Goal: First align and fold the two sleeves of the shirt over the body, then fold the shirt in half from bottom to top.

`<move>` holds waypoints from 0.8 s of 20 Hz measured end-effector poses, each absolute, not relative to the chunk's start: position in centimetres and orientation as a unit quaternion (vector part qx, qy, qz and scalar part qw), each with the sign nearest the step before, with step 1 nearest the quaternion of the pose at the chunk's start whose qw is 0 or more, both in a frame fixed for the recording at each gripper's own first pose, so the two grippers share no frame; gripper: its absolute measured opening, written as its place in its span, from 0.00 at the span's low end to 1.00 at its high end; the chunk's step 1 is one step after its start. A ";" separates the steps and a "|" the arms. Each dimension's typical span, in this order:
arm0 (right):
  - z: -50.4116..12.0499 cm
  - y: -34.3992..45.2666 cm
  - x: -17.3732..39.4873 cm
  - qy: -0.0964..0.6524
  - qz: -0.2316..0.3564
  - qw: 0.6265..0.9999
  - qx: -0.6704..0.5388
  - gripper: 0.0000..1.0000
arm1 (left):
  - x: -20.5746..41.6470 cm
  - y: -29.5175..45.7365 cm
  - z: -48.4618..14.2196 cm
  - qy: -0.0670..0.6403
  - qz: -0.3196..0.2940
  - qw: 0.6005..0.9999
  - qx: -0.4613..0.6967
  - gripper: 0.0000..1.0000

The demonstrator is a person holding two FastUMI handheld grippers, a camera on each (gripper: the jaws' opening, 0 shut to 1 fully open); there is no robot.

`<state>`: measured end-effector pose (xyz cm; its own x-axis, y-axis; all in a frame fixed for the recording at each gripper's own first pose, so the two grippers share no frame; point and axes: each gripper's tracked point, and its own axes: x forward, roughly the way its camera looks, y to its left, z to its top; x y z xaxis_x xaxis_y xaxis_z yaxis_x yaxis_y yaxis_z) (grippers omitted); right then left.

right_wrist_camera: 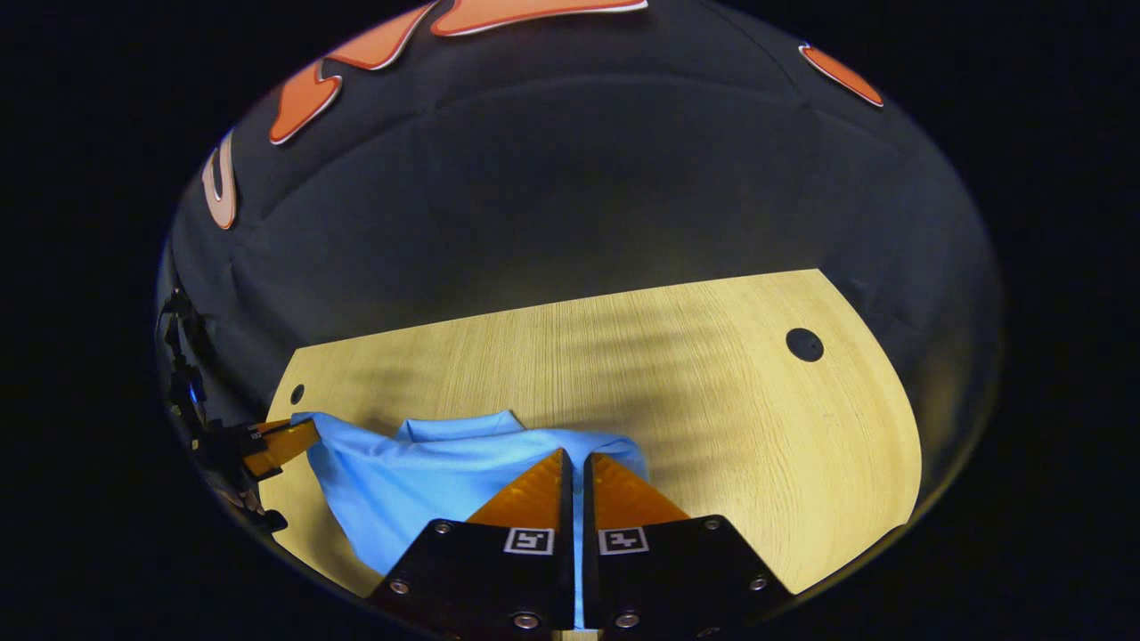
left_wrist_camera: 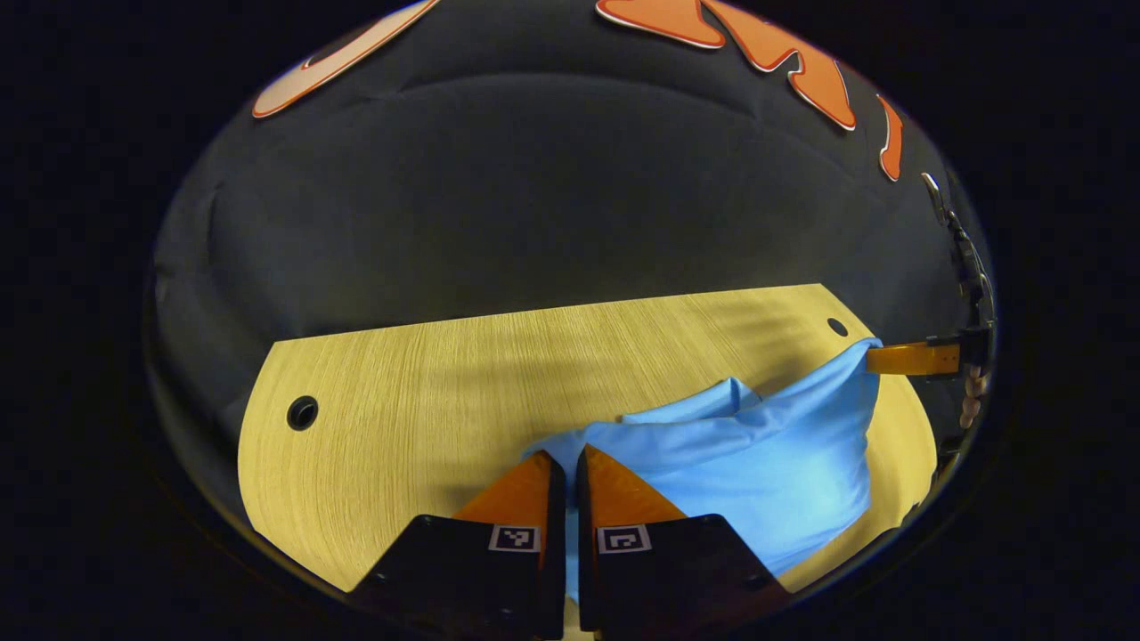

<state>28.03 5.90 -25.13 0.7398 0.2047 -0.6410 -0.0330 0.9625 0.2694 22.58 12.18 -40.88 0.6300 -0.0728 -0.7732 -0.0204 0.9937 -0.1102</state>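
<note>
Pinched between the left gripper's [left_wrist_camera: 570, 463] closed fingers was a corner of the blue shirt [left_wrist_camera: 766, 454], which was held stretched above the wooden table [left_wrist_camera: 427, 383]. Its other corner was clamped by the right gripper [right_wrist_camera: 574, 463], seen at three o'clock in the left gripper view.

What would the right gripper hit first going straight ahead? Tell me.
The right gripper is shut on the blue shirt. Beyond that fabric lies bare wooden table, then probably the booth's black cloth wall; depth is unclear.
</note>
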 end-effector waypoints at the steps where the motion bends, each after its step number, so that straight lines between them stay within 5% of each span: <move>1: -25.2 6.1 28.3 0.355 0.066 0.923 0.129 0.05 | 22.8 12.3 -41.0 0.429 -0.013 0.902 -0.052 0.10; 4: -24.5 6.3 28.9 0.348 0.065 0.923 0.149 0.16 | 24.3 12.7 -41.1 0.412 -0.003 0.910 -0.055 0.19; 9: -21.6 4.4 27.1 0.309 0.065 0.943 0.103 0.68 | 23.8 12.5 -37.5 0.387 0.017 0.920 -0.055 1.00; 10: -20.8 4.1 26.6 0.298 0.064 0.949 0.086 0.78 | 23.4 12.1 -36.4 0.382 0.019 0.922 -0.060 1.00; 11: -19.9 3.9 26.1 0.286 0.065 0.954 0.068 0.77 | 23.0 11.8 -35.1 0.374 0.022 0.925 -0.064 1.00; 12: -18.9 4.0 25.6 0.275 0.068 0.957 0.055 0.89 | 22.5 11.6 -33.9 0.367 0.025 0.928 -0.066 1.00; 16: -16.1 4.0 21.8 0.250 0.092 0.964 0.022 0.94 | 19.2 9.6 -28.4 0.340 0.034 0.936 -0.082 1.00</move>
